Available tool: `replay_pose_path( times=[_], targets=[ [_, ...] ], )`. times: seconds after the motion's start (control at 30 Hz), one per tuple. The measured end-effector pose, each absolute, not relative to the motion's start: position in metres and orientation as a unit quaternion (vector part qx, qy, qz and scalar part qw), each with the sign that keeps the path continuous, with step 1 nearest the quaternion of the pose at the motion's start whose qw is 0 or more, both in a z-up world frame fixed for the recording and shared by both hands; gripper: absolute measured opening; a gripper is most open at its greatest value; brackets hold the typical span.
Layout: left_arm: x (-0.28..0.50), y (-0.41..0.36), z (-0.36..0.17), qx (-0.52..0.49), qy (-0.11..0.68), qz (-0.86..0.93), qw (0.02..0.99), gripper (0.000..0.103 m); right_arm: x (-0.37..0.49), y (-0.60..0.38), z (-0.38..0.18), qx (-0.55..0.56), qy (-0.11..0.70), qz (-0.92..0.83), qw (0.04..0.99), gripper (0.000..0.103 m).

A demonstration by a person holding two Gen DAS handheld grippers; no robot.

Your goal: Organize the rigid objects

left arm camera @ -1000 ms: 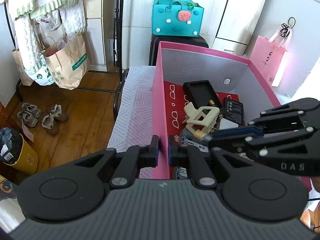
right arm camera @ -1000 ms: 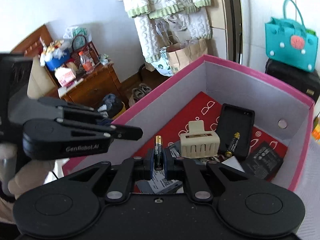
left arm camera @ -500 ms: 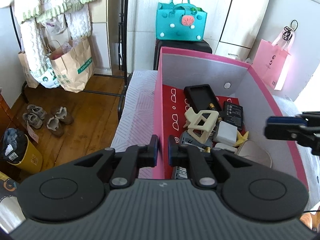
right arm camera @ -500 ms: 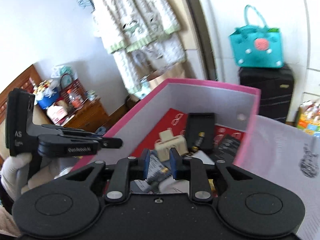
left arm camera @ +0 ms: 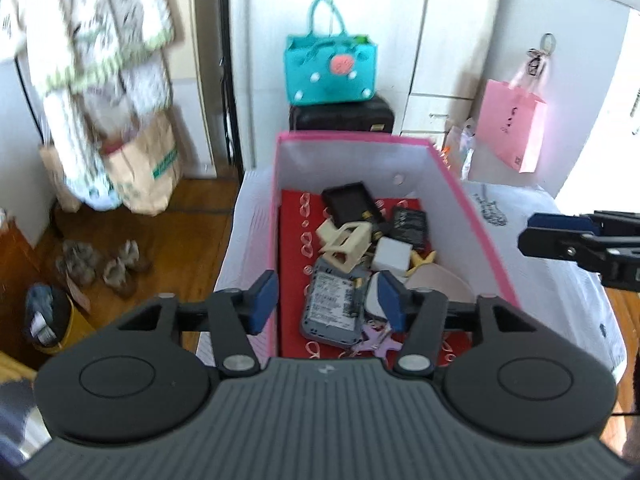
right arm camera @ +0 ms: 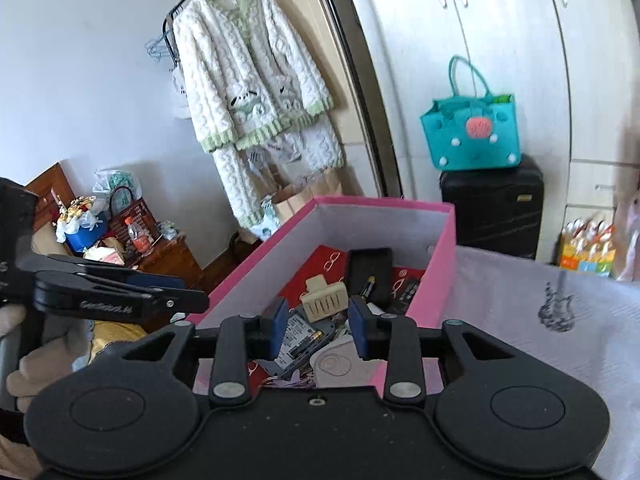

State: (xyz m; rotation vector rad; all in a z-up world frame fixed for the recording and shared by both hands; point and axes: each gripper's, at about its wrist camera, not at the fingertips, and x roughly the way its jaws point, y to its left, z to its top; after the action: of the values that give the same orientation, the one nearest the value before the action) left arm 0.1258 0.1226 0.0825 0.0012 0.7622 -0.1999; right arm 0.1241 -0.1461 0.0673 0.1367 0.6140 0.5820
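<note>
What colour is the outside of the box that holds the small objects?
Pink: the box has pink outer walls and rim, and it is white inside. The right wrist view shows it best.

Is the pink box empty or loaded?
Loaded. The pink box has no lid, and its red floor holds a beige hair claw, a black tray, a white block and a grey device.

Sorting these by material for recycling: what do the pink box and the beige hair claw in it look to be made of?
The pink box looks like cardboard: thin, flat walls, matte white inside, crisp folded corners, a pink paper-like skin. The beige hair claw looks like moulded plastic, matte cream, with rigid open teeth and even colour; resin cannot be ruled out from here.
</note>
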Motion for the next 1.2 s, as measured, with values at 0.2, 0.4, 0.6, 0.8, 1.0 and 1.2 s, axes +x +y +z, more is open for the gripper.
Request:
replay_pose_path(
  times=[0.2,0.4,0.6,0.8,1.0,1.2],
  targets=[
    [0.095,0.101,0.095,0.01,0.351,-0.125,0.928,0.074,0.099,-0.157,0.075,0.047,0.295,0.255,0.919,0.053],
    [0.091,0.086,0.088,-0.011,0.384,-0.129,0.914,0.101,0.074,-0.175,0.075,0.032,0.29,0.214,0.932,0.103],
    [0.088,0.073,0.069,0.018,0.414,-0.055,0.909,0.101,0.05,-0.206,0.071,0.105,0.296,0.136,0.94,0.103],
    [0.064,0.062,0.061,0.013,0.384,-0.03,0.923,0.101,0.006,-0.197,0.061,0.059,0.246,0.073,0.965,0.103],
    [0.042,0.049,0.061,0.026,0.355,-0.01,0.934,0.101,-0.008,-0.185,0.052,0.043,0.254,0.055,0.965,0.103],
    [0.036,0.039,0.05,0.02,0.37,-0.017,0.929,0.101,-0.005,-0.195,0.048,0.064,0.294,0.059,0.952,0.103]
  ],
)
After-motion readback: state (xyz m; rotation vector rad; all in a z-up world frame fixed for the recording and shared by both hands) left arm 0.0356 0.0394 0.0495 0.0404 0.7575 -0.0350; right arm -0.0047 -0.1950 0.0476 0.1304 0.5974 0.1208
